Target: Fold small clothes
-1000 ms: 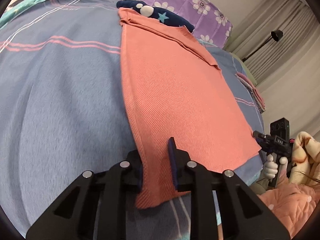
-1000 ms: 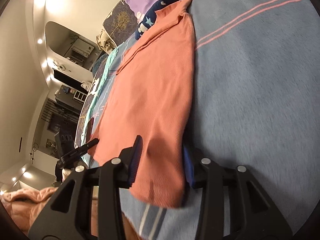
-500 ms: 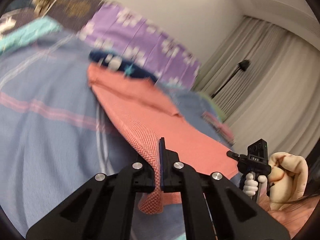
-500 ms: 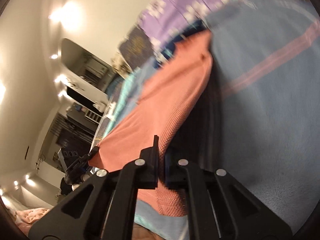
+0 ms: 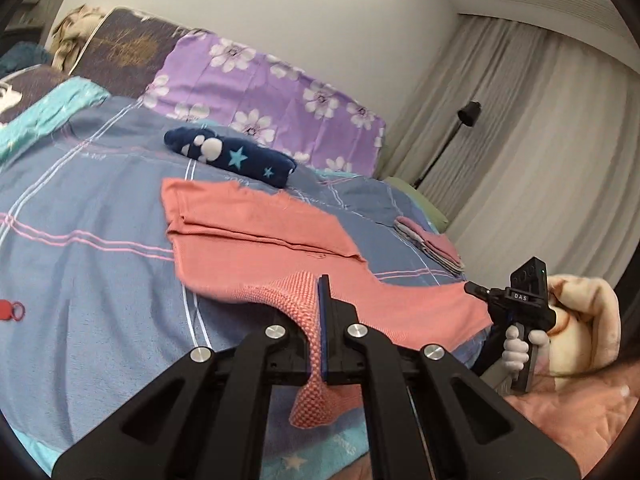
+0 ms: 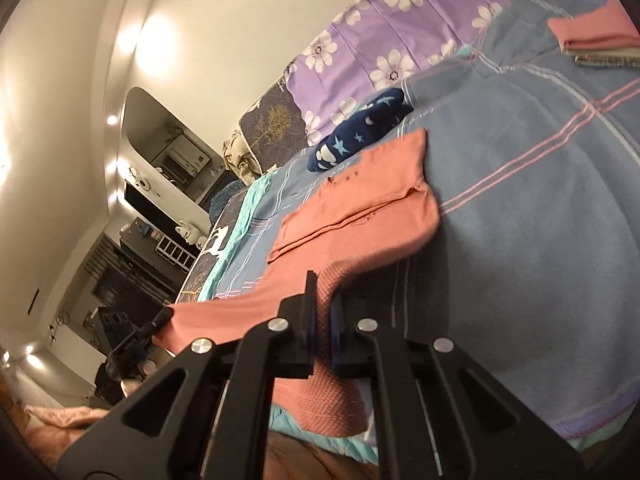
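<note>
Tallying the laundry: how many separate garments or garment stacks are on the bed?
3: a coral shirt mid-bed, near edge lifted; a navy star-print piece beyond it by the pillows; a folded pink stack at the far right edge. Others may be hidden.

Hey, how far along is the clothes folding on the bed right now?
Done: a folded pink stack lies at the far edge of the bed. In hand: the left claw and right claw each pinch a near corner of the coral shirt, lifted clear. Left: fold it over, then the navy star garment.

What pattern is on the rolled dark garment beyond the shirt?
Navy garment with light stars and white paw prints; clearest in the left wrist view.
</note>
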Demonstrator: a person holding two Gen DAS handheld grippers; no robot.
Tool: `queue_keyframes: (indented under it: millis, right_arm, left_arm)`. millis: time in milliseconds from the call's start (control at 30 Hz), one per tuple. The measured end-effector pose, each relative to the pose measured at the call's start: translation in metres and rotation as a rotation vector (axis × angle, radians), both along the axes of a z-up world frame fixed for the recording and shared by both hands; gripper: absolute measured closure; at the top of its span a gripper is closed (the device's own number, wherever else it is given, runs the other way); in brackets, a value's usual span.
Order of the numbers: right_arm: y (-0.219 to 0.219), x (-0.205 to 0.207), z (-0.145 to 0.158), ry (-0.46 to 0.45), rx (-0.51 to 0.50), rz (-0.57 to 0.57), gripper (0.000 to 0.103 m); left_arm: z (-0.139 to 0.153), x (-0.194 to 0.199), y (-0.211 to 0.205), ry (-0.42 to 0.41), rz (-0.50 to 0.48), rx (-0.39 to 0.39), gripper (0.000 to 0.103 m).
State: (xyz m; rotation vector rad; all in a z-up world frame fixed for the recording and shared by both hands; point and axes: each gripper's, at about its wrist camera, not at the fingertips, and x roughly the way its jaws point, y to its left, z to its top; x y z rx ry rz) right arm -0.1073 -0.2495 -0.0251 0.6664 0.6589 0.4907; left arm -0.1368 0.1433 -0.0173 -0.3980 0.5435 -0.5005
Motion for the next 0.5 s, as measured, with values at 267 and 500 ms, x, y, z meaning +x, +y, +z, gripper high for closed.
queue_keyframes:
  millis: [267,500]
  right_arm:
    - [-0.004,0.028,0.017,-0.087,-0.016,-0.032,0.096]
    - [0.006,0.099,0.04,-0.111,-0.107,-0.017,0.095]
  left_arm:
    - [0.011,0.031,0.008,-0.028,0.038,-0.004,0.101]
    - [0.027,0.085,0.008,-0.057,0.06,0.043,0.101]
